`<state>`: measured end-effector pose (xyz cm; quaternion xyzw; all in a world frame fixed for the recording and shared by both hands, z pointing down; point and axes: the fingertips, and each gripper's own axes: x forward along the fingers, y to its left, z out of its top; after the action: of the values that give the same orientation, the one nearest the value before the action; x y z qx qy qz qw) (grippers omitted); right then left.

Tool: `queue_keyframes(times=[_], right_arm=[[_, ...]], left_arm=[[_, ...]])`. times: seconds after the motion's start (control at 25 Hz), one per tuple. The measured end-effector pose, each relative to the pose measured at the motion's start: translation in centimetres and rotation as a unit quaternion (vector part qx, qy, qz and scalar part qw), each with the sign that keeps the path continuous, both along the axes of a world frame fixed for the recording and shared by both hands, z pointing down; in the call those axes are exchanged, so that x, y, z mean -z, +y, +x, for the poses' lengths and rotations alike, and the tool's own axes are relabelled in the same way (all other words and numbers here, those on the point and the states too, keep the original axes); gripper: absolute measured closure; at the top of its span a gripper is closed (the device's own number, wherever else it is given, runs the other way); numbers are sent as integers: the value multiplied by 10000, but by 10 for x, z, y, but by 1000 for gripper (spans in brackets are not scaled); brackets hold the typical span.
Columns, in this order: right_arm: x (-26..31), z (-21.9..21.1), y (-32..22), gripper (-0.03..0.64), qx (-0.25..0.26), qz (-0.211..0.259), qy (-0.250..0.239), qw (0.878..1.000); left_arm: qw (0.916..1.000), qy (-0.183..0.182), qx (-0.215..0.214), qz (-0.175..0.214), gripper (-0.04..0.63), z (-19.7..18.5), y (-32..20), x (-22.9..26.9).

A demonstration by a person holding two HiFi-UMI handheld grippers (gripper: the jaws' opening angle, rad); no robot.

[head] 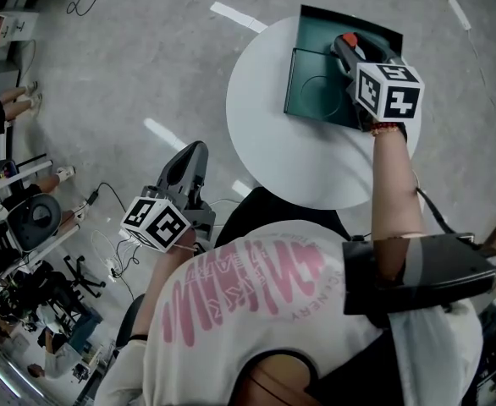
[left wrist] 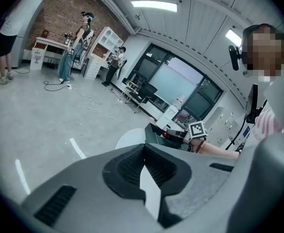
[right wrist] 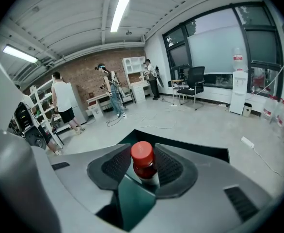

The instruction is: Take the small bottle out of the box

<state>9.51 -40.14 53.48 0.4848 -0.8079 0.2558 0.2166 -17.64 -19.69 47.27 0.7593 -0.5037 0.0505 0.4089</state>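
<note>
A dark green box (head: 316,83) lies open on a round white table (head: 265,134). The small bottle (right wrist: 144,161), with a red cap and a dark body, stands upright inside the box. My right gripper (right wrist: 143,171) reaches into the box, and both of its pads sit against the bottle's sides. In the head view the red cap (head: 348,39) shows just past the right gripper (head: 346,47). My left gripper (head: 193,150) hangs off the table's left side over the floor. Its jaws are together with nothing between them (left wrist: 143,152).
Cables (head: 104,252) and equipment clutter the floor at lower left. Several people stand by shelves and a brick wall (right wrist: 64,106) far off. An office chair (right wrist: 193,84) and a water dispenser (right wrist: 236,93) stand by the windows. White tape marks (head: 163,134) lie on the grey floor.
</note>
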Motion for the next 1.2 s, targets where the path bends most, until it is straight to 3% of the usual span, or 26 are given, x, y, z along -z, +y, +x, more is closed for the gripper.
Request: queue_keyframes(times=[0.48,0.8,1.2], right_arm=[[7,17,10,476,-22,-59,-358,9993],[57,22,17,486,-76,367,-354,9987],[124,8,62,488,60,741,-307,9968]], left_arm=[[9989,96,-156,432,588,20,2,24],[9962,103,-414,759,588,29,9,55],[9913,234,-392,1238,588,30,30,94]])
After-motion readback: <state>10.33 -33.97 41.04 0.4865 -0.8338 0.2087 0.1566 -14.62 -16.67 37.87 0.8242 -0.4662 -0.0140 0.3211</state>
